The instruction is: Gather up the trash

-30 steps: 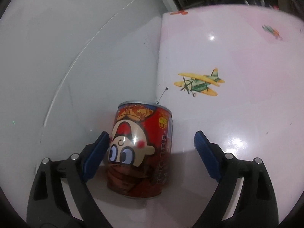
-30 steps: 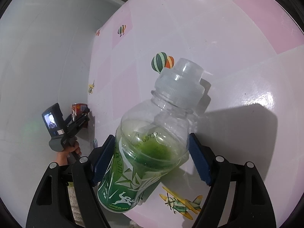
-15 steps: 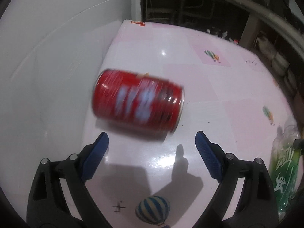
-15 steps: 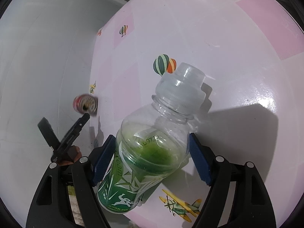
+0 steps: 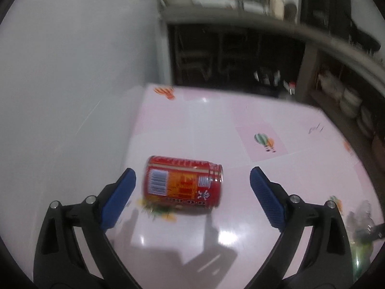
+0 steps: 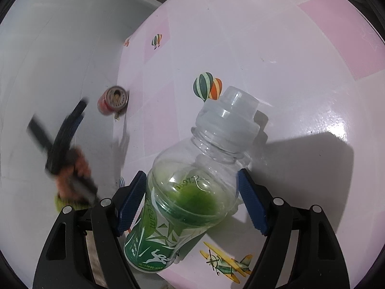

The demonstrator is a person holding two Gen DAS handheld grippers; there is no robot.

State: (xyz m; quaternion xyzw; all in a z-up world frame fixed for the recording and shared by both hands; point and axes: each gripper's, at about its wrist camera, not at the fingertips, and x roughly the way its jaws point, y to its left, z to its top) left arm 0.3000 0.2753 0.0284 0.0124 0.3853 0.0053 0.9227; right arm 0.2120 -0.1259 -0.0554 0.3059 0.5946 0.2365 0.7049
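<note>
On the pink-and-white table [image 5: 276,120] we see a red can [image 5: 182,183] lying on its side near the table's left edge, just beside the white wall [image 5: 72,84]. Its long axis runs across the left wrist view, with the silver-rimmed top end toward the right. The side facing us carries a white barcode panel, an orange block of print and a small blue-and-white label. The can covers part of a yellow printed motif on the tabletop. In the right wrist view we see the same can end-on, its round silver lid toward the camera.

The left gripper [image 5: 192,187] stands spread wide; its blue pads [image 5: 118,197] flank the can without touching it, and the can lies slightly beyond the fingertips. From the right wrist view we see this tool blurred, with a hand [image 6: 74,175] around its handle.

The right gripper [image 6: 192,200] pinches a clear plastic bottle [image 6: 192,185] at its widest part, one blue pad on each flank. The bottle tilts with its clear cap [image 6: 231,110] pointing up and to the right, away from the camera. It has a green wrap label with white leaf shapes on the lower body and a pool of green residue inside. Hot-air balloon [image 6: 207,88] and biplane [image 6: 226,263] prints lie on the tabletop above and below it.
</note>
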